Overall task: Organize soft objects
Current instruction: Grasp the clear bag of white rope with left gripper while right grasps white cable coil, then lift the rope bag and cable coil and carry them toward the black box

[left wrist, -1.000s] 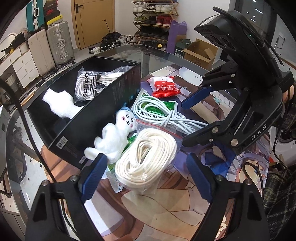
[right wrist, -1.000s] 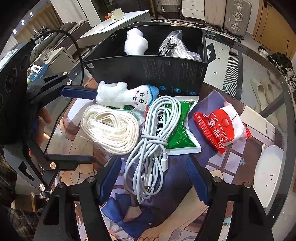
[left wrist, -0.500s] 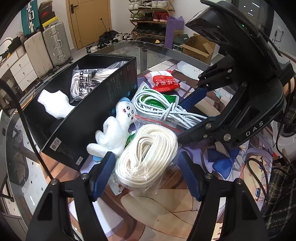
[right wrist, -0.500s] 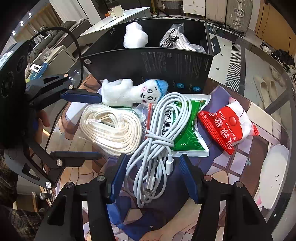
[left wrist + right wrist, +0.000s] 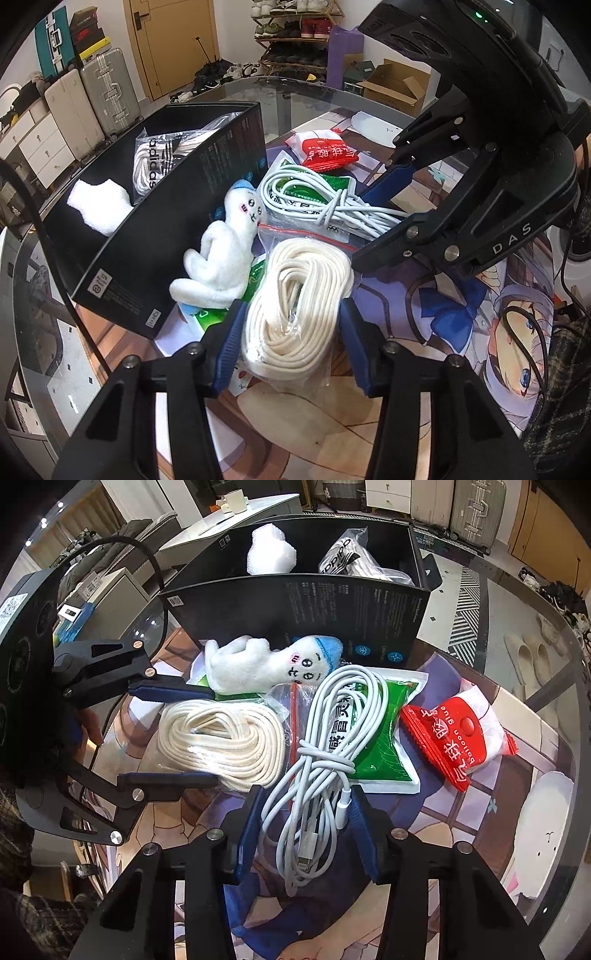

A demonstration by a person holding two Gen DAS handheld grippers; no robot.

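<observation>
The left gripper (image 5: 291,332) sits at the lower centre of its own view, its blue-padded fingers (image 5: 229,341) spread, one on each side of a bagged rope coil and close against it. The right gripper (image 5: 303,819) fills the lower centre of its view, fingers (image 5: 249,823) likewise parted, flanking a cable bundle.
</observation>
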